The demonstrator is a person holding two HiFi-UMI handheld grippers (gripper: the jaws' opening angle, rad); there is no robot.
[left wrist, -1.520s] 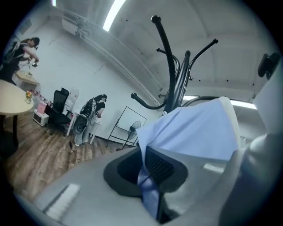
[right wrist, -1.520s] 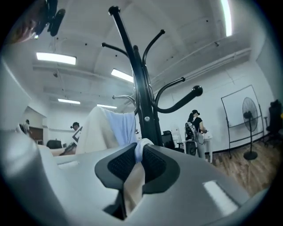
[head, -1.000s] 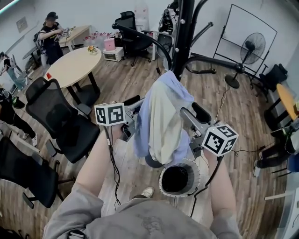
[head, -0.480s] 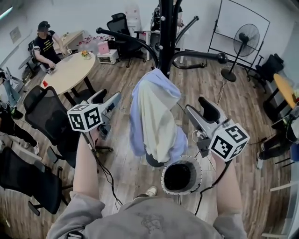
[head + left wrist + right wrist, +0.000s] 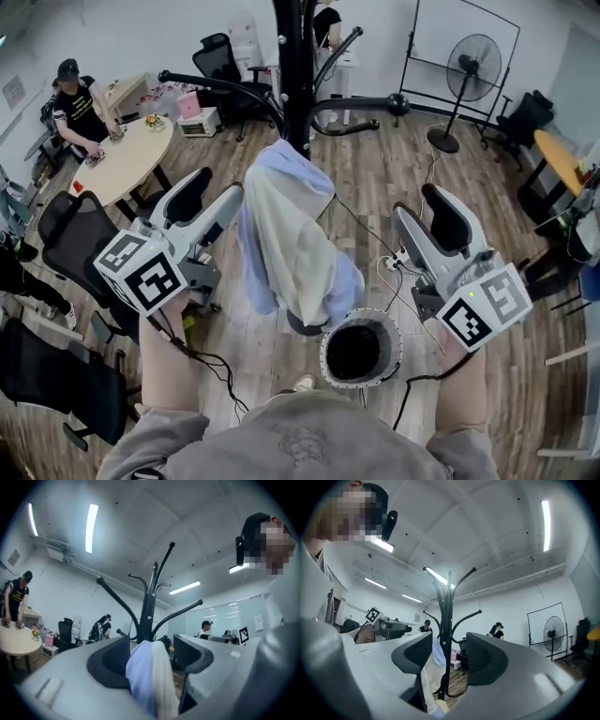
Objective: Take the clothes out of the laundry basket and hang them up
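A black mesh office chair (image 5: 70,234) stands on the wooden floor (image 5: 394,169) at the far left. Next to it the left tongs (image 5: 222,183) are held up with their jaws wide apart and gripping nothing. Their tips are close beside the left edge of the pale blue and cream garment (image 5: 286,234), which shows beyond the gap in the left gripper view. The garment hangs draped on the black branching coat stand (image 5: 292,75), out of the basket, with neither pair of tongs holding it. Its lower end hangs just above the round white perforated laundry basket (image 5: 325,364), whose inside looks dark. Further right, the right tongs (image 5: 415,199) are raised clear of the cloth. Their jaws have just been closing a little yet stand well apart, with nothing pressed between them. A black pedestal fan (image 5: 473,66) stands at the far right.
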